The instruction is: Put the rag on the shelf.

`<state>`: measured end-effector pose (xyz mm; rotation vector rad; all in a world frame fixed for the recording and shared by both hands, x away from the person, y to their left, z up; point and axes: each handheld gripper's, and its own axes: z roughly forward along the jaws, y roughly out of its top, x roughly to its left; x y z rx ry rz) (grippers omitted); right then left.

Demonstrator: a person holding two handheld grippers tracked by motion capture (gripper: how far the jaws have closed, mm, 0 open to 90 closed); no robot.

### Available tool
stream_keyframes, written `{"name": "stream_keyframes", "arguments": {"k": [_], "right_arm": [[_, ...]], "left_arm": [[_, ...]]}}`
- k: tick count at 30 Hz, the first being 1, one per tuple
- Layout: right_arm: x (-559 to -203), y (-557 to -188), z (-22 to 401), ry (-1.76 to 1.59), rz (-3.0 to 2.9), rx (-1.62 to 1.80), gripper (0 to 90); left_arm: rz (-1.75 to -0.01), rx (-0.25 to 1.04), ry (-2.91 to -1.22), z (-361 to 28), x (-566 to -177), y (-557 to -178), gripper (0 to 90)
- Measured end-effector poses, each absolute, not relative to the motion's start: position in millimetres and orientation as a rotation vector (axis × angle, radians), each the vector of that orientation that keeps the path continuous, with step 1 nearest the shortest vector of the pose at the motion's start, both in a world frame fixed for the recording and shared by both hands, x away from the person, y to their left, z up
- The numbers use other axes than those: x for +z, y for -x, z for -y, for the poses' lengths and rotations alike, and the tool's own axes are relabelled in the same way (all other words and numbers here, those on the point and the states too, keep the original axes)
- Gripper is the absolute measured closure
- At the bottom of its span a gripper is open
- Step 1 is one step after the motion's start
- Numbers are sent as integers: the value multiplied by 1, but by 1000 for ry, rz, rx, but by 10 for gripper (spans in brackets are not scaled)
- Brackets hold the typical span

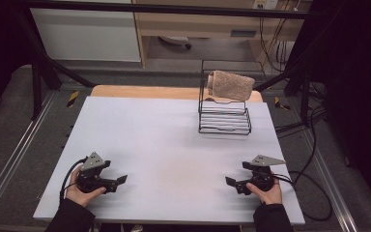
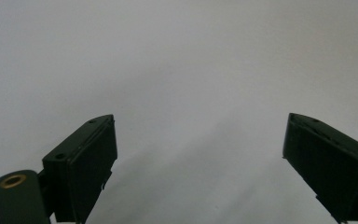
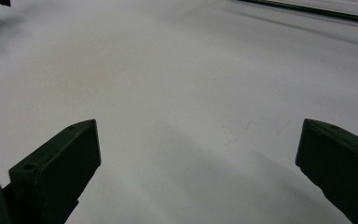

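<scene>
My left gripper (image 1: 121,179) and right gripper (image 1: 228,181) rest on the near tabletop (image 1: 164,145), jaws spread wide apart and empty, tips facing each other. The towel (image 1: 231,85) hangs over the top of the wire rack (image 1: 223,123) at the far right, long axis crosswise. It lies well ahead of both; my right gripper is nearer, so I judge it should reach.
</scene>
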<state>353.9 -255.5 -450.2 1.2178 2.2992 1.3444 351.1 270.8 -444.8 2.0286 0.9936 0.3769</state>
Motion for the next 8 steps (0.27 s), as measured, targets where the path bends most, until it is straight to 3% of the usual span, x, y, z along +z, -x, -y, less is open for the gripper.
{"name": "stream_keyframes", "arguments": {"k": [8], "right_arm": [[-453, -354, 255, -1207, -2309, 1332, 4]], "left_arm": [[-994, 374, -2038, -272, -448, -350, 90]]}}
